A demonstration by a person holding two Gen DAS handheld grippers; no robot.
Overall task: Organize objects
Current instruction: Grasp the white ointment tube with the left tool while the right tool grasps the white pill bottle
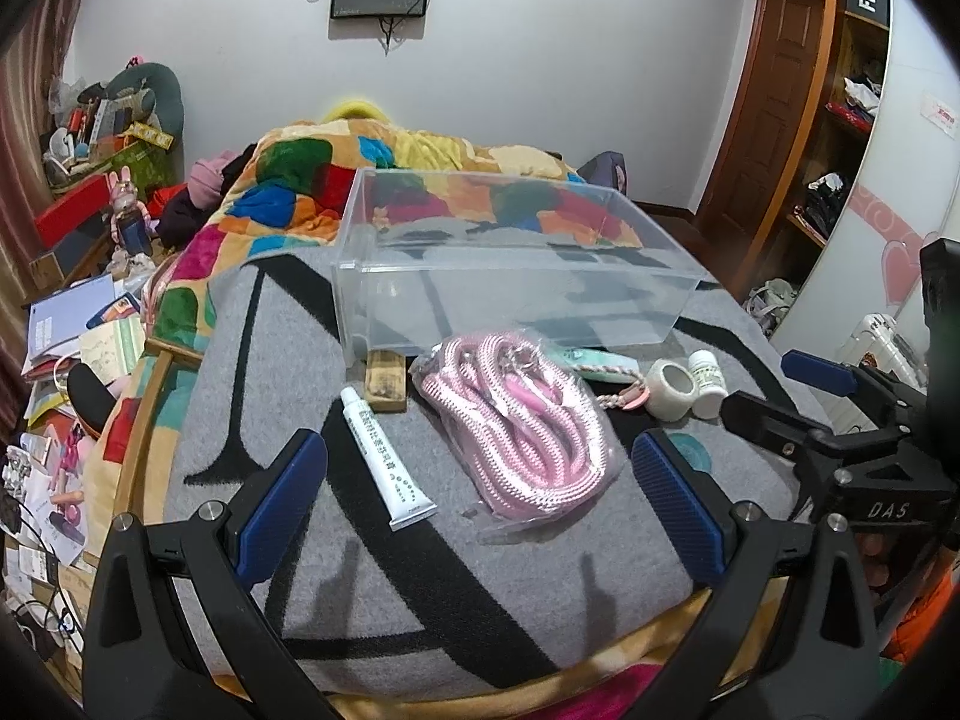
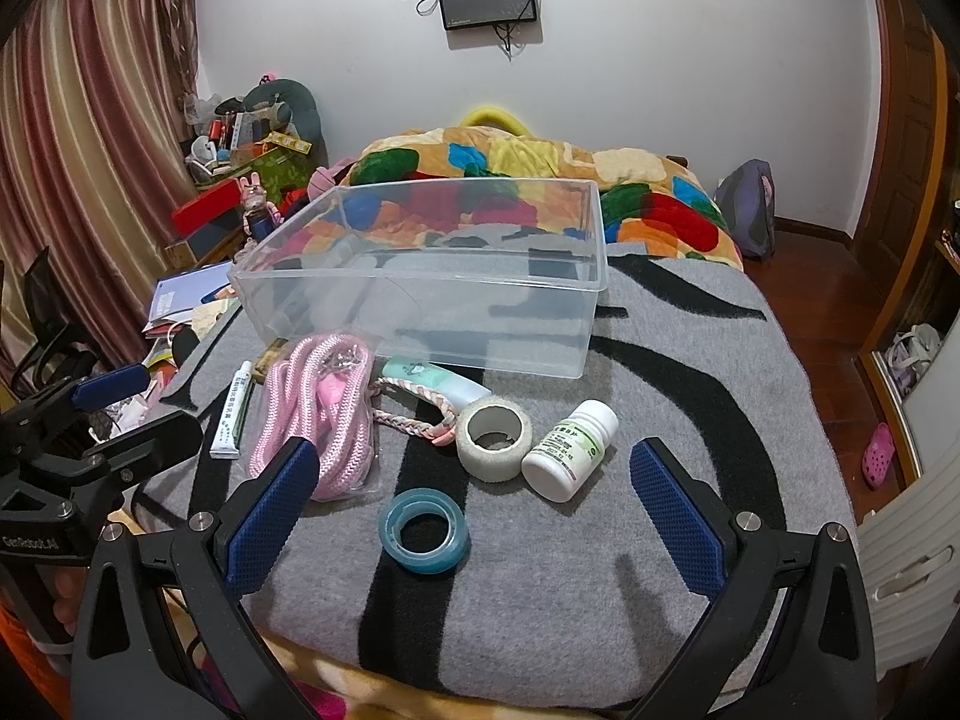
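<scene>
A clear plastic bin (image 1: 684, 300) (image 2: 594, 324) stands empty on the grey blanket. In front of it lie a bagged pink rope (image 1: 522, 420) (image 2: 324, 420), a white tube (image 1: 387, 459) (image 2: 231, 420), a small wooden block (image 1: 385, 381), a mint tube (image 2: 432, 381), a braided strap (image 2: 414, 414), a white tape roll (image 1: 672, 387) (image 2: 493, 438), a white pill bottle (image 1: 708, 381) (image 2: 570, 456) and a blue tape roll (image 2: 423, 531) (image 1: 690, 450). My left gripper (image 1: 480, 498) is open above the rope and white tube. My right gripper (image 2: 474, 510) is open around the blue tape roll.
A colourful quilt (image 1: 300, 180) is heaped behind the bin. Cluttered boxes and papers (image 1: 78, 312) fill the floor at the left. A wardrobe and door (image 1: 798, 120) stand at the right. The bed's near edge (image 2: 480, 684) lies just below the grippers.
</scene>
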